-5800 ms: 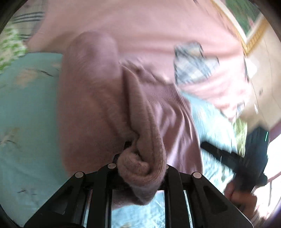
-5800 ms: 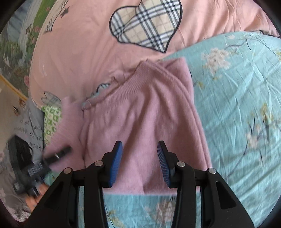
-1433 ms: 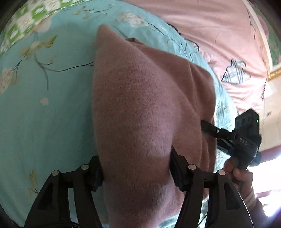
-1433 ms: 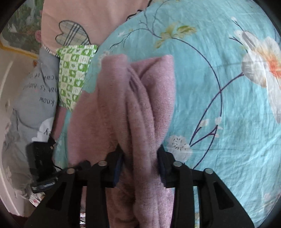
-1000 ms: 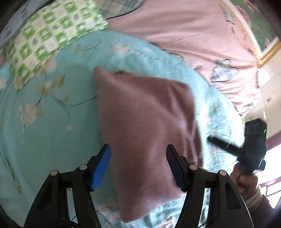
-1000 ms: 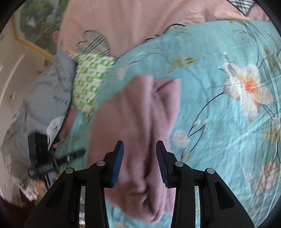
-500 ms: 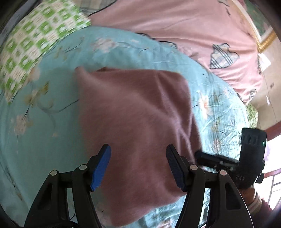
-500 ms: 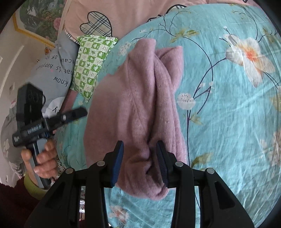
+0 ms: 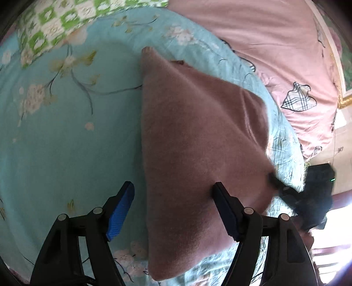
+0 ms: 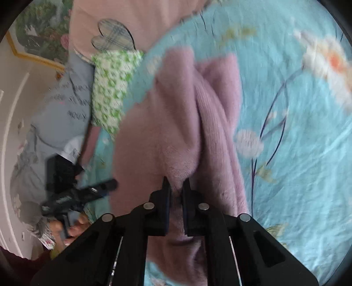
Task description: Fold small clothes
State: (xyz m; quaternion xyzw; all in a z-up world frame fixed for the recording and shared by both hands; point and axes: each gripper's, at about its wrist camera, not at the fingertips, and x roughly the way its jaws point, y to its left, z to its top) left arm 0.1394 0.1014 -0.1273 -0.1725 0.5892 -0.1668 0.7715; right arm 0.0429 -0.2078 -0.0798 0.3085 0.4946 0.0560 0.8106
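Sweater: folded mauve knit sweater (image 9: 198, 140), lying on the turquoise floral bedsheet (image 9: 66, 143), roughly mid-bed.
Sweater edges: left edge straight and clean in the left wrist view; far corner (image 9: 146, 51) pointed toward the green checked pillow (image 9: 66, 19); right side bunched into ridges and layered folds in the right wrist view.
Left gripper: (image 9: 173, 209) jaws opening, wide, astride the near left part of the sweater; blue pads (image 9: 121, 211) clear of the knit, left pad over bare sheet, right one resting above the fabric without pinching.
Right gripper: (image 10: 176, 193) jaws closing, nearly together, a thin fold of the sweater (image 10: 176, 140) pinched between them at the near edge.
Open room: broad bare sheet left of the sweater; more bare sheet right of it, flowers printed only.
Bounds: pink duvet (image 9: 264, 44) with plaid hearts behind; grey printed cloth (image 10: 55, 110) beside the pillow.
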